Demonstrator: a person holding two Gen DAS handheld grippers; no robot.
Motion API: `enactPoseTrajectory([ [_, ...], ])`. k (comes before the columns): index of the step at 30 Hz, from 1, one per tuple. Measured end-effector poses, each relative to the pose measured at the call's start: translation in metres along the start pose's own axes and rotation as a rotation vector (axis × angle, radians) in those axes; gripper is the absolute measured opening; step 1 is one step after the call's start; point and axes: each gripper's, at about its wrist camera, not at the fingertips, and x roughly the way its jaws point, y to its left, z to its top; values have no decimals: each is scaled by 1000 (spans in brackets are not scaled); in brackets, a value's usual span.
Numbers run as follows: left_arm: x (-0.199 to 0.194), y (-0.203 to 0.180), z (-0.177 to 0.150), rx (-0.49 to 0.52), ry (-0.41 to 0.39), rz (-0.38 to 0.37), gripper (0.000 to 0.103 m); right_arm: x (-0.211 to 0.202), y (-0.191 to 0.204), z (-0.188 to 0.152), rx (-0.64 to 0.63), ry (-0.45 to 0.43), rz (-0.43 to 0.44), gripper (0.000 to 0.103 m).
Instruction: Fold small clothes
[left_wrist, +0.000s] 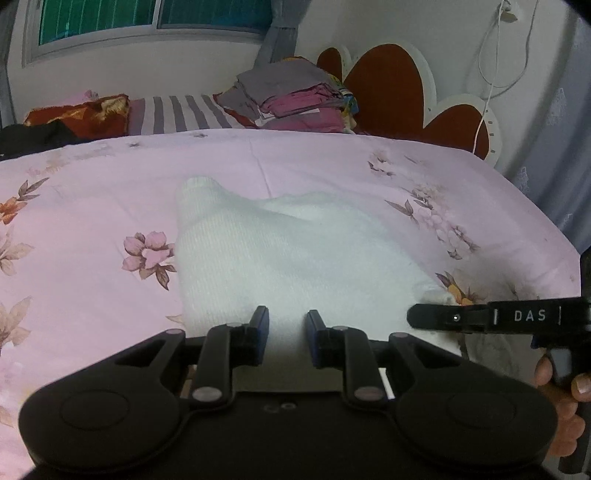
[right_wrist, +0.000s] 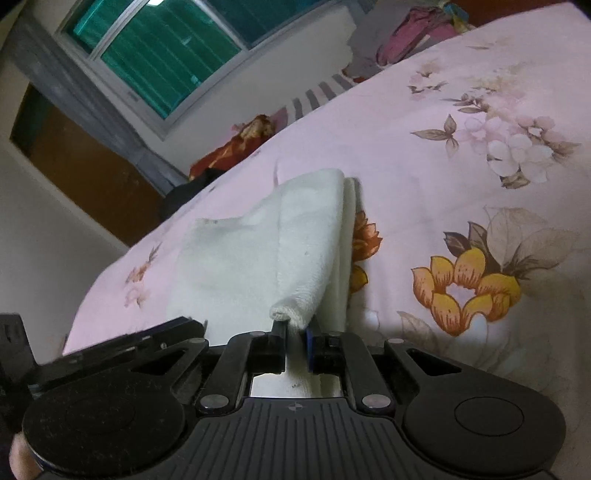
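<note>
Now right gripper (right_wrist: 296, 330) pinches white cloth (right_wrist: 258, 258) edge tight; left gripper (left_wrist: 287, 332) grips its near hem.

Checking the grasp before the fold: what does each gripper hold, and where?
Right gripper: white knit garment, pinched at its rolled near corner. Left gripper: the garment's near edge lies between its jaws.
</note>
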Motion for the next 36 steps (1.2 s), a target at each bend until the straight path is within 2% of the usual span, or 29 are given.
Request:
enactPoseTrajectory([
  [2, -8, 3, 7, -12, -16, -43, 21, -2, 3, 3, -31, 6, -3, 9],
  [3, -17, 6, 14, -12, -63, -59, 23, -7, 6, 6, -55, -3, -15, 10],
  [5, -25, 15, 29, -8, -124, -40, 23, -21, 17, 12, -106, -44, -40, 19],
  [6, -24, 21, 38, -12, -135, -26, 23, -29, 27, 15, -157, -83, -42, 19],
  [7, -19, 28, 46, -21, -138, -17, 23, -30, 39, 20, -221, -106, -53, 19],
  [9, -7, 35, 59, -11, -139, -15, 23, -14, 59, 32, -322, -97, -100, 19],
  [13, 26, 41, 69, 23, -97, 2, 23, 39, 69, 51, -374, -48, -138, 19],
  [15, 41, 46, 64, 13, -79, -1, 23, 63, 65, 57, -407, -28, -189, 19],
  [17, 55, 56, 55, -56, -64, -48, 23, 81, 52, 56, -445, 18, -270, 19],
  [22, 74, 57, 46, -94, -86, -71, 23, 77, 26, 50, -476, 12, -352, 19],
  [25, 68, 56, 51, -81, -68, -69, 23, 72, 13, 53, -420, 10, -327, 19],
  [28, 39, 56, 49, -54, -92, -91, 23, 71, 19, 55, -440, 14, -337, 19],
  [30, 16, 56, 39, -40, -110, -92, 23, 54, 29, 57, -425, -26, -336, 19],
  [33, -4, 60, 20, -62, -108, -101, 23, 26, 46, 48, -441, -70, -270, 19],
  [36, 3, 55, 9, -35, -72, -79, 23, 16, 61, 29, -482, -52, -171, 19],
])
